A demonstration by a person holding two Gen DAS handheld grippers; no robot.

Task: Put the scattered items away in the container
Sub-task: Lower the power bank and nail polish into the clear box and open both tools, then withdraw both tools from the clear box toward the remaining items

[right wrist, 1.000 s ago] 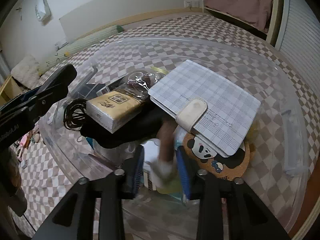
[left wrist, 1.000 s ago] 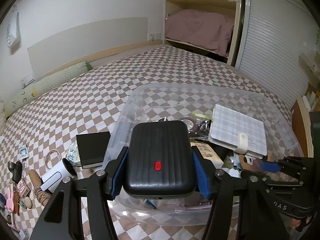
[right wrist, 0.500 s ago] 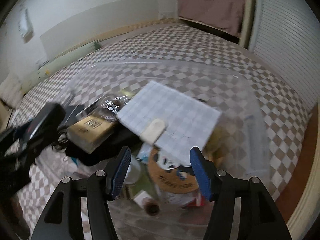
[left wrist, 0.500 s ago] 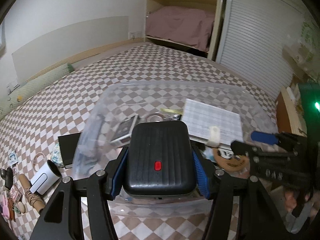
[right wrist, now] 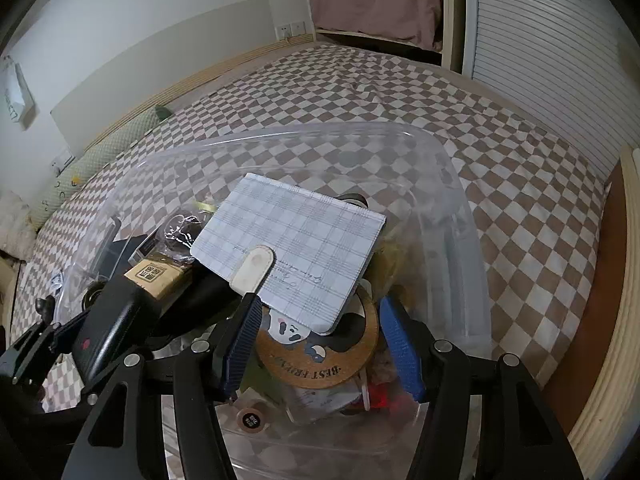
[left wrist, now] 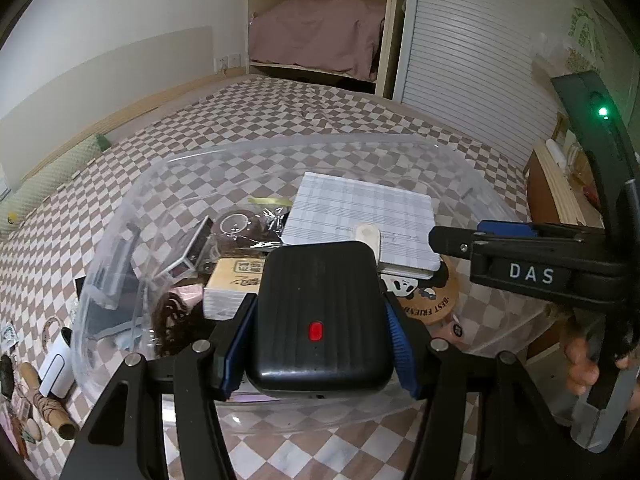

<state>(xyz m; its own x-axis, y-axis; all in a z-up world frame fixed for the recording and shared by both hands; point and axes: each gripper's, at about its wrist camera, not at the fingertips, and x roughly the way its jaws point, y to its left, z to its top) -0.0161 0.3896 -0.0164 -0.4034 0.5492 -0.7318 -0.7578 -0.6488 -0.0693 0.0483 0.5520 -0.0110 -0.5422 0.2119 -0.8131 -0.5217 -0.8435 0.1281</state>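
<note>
Left gripper [left wrist: 320, 336] clamps a black power bank [left wrist: 320, 312] above the clear bin [left wrist: 120, 216]; right gripper [right wrist: 320, 344] gapes empty. Next: lower, release inside.

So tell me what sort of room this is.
Most likely a bedroom: a bed under a checkered sheet, a long green bolster pillow along the wall, and folded pink bedding in an open closet.

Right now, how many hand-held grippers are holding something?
1. The left hand-held gripper clamps a black case above the clear bin. The right hand-held gripper hangs open and empty over the bin.
</note>
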